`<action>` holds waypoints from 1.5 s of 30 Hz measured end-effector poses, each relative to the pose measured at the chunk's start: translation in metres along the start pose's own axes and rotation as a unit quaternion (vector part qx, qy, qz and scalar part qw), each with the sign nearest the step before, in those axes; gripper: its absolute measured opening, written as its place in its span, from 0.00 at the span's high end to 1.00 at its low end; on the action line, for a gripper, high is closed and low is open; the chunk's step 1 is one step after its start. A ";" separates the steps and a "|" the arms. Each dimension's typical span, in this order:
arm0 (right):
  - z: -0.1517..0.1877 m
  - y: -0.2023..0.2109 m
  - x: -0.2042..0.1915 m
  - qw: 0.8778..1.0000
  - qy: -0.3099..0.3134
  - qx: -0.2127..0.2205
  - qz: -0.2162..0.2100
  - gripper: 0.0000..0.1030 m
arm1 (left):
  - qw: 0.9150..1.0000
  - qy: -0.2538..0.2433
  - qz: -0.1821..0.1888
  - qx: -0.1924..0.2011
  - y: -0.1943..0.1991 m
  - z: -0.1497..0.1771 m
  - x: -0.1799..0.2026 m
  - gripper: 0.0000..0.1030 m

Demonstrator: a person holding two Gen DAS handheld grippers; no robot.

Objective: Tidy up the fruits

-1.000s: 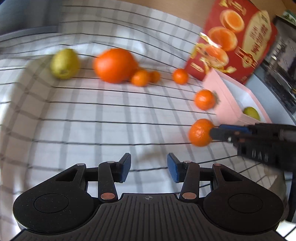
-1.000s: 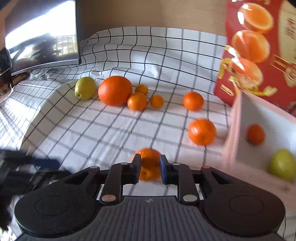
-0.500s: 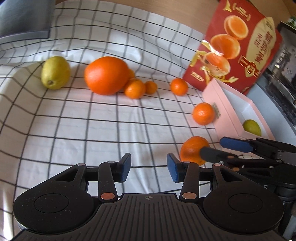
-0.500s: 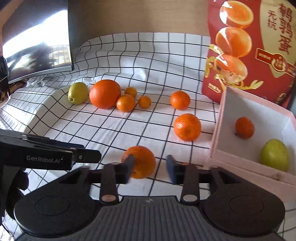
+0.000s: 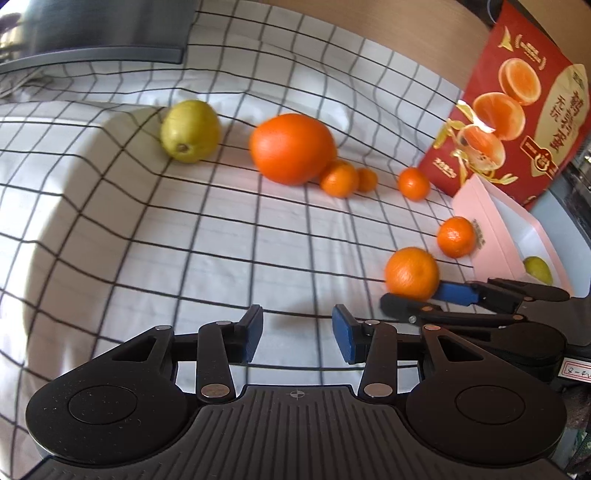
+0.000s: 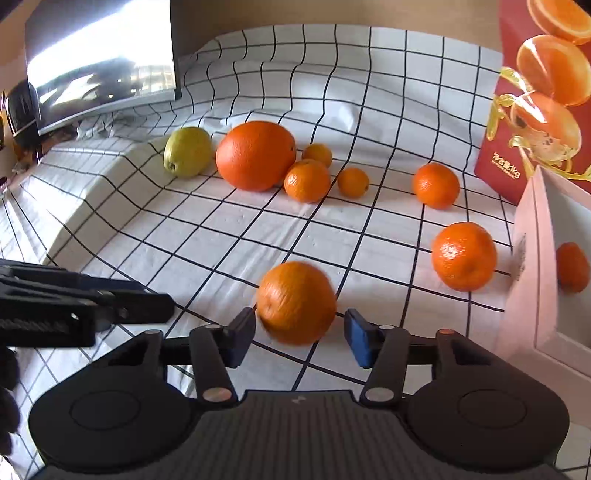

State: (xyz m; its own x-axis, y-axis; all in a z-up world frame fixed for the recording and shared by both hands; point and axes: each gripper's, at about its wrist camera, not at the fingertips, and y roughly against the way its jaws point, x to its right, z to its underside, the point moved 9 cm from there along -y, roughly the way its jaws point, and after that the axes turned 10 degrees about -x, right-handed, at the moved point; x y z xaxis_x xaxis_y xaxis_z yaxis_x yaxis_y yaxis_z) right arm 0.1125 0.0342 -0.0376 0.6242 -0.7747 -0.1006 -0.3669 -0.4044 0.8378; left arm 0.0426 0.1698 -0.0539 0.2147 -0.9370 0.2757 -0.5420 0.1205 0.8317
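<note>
The right gripper (image 6: 299,334) has an orange (image 6: 296,302) between its fingers. The fingers are closing, with small gaps on both sides. The orange sits on the cloth (image 6: 229,236) near the pink box (image 6: 532,266). The left gripper (image 5: 297,332) is closing on nothing.

It looks like a home or office desk: a checked cloth (image 6: 332,92) covers the surface, a curved monitor (image 6: 99,62) stands behind the cloth's left end, and a wooden wall (image 6: 295,11) rises behind it.
</note>
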 end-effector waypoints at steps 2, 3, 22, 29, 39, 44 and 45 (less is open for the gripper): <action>-0.001 0.000 0.002 1.000 0.005 0.002 0.012 0.56 | 1.000 0.001 -0.004 -0.003 0.000 0.002 -0.003 0.55; -0.001 0.000 0.004 1.000 0.003 0.003 0.019 0.64 | 1.000 0.000 -0.004 -0.004 0.000 0.003 -0.003 0.55; 0.014 0.045 0.025 0.997 0.001 0.040 0.062 0.52 | 0.986 -0.164 0.020 0.032 0.014 -0.053 0.054 0.55; 0.043 0.058 0.023 0.997 -0.012 0.034 0.070 0.50 | 0.931 -0.366 0.005 0.006 -0.031 -0.126 0.125 0.55; 0.092 0.092 0.058 0.991 -0.064 0.034 0.114 0.44 | 0.880 -0.459 -0.062 -0.105 -0.104 -0.138 0.129 0.60; 0.108 0.095 0.077 0.988 -0.093 0.023 0.120 0.44 | 0.874 -0.459 -0.075 -0.140 -0.121 -0.133 0.116 0.65; 0.110 0.095 0.080 0.988 -0.098 0.021 0.121 0.44 | 0.874 -0.460 -0.078 -0.136 -0.123 -0.132 0.115 0.65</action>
State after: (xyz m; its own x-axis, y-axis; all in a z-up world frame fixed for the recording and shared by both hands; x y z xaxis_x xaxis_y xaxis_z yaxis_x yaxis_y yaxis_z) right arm 0.0518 -0.1200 -0.0255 0.3708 -0.9287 -0.0059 -0.5194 -0.2126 0.8276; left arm 0.2415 0.0905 -0.0605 -0.5424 -0.8016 -0.2512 -0.3247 -0.0757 0.9428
